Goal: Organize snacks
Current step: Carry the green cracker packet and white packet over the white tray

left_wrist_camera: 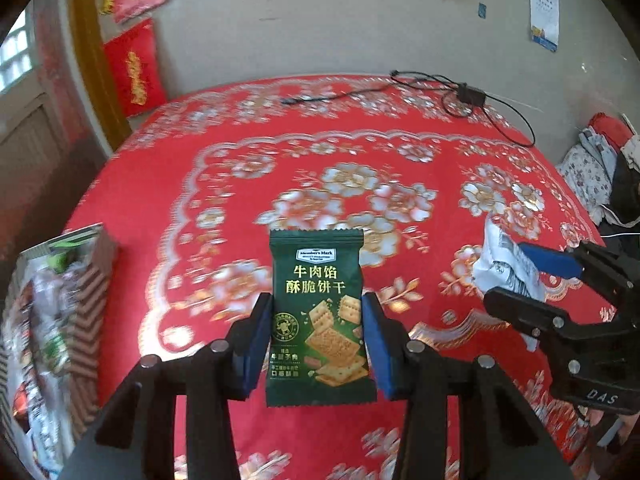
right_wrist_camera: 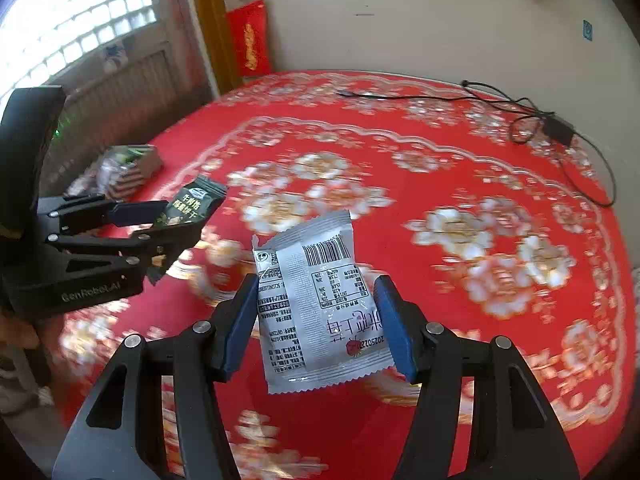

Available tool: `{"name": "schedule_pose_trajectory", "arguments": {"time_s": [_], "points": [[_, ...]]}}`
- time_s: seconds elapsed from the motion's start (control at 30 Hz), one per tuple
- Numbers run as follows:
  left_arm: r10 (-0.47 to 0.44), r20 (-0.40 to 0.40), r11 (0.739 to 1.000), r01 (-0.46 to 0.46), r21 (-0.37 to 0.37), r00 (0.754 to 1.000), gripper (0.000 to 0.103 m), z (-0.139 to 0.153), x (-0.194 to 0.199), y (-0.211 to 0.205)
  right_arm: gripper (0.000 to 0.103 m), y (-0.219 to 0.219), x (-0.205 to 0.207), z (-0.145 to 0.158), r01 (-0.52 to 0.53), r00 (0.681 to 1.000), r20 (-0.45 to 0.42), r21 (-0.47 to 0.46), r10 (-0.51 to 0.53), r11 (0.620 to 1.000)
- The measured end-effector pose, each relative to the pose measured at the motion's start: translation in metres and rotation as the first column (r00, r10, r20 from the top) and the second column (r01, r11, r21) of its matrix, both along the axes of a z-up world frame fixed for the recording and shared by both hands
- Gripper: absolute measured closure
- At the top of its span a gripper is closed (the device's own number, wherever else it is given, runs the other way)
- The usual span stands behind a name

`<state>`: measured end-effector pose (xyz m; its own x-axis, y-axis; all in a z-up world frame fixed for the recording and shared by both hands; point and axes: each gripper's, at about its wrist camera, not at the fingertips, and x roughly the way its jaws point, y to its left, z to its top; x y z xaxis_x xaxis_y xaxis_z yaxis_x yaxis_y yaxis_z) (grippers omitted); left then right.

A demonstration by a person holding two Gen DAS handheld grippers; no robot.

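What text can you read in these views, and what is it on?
"Member's Mark", "牛肉馅 酥脆饼干": green packet in left gripper.
"GenRobot.AI": left gripper body, right wrist view.
"DAS": right gripper body.
Barcode, upside-down print: silver packet in right gripper, too small to read.
Wall calendar: blurred.

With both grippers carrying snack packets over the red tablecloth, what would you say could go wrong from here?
1. The left gripper pinches the dark green cracker packet only by its side edges; it might slip or crush.
2. The right gripper grips the silver-white foil packet similarly, and it is tilted.
3. The striped snack box looks quite full.
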<state>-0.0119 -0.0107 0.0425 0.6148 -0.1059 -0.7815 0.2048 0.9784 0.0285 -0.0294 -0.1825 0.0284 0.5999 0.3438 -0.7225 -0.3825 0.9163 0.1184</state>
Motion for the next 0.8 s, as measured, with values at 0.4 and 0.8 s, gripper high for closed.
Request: {"name": "schedule_pose_trajectory", "arguments": {"time_s": [0.4,0.8], "points": [[0.061,0.069,0.998,-0.059,-0.035,0.996,0.056,0.027,-0.033,0.064,0.045,0.063,-0.022,0.014,-0.064,0.998,0.028,0.050,0.063,0.997],[0.211,0.101,0.977,-0.208,-0.043,0.972,0.056,0.037,-0.059,0.139,0.045,0.129,-0.022,0.027,-0.185,0.982,0.054,0.027,0.183,0.982]]}}
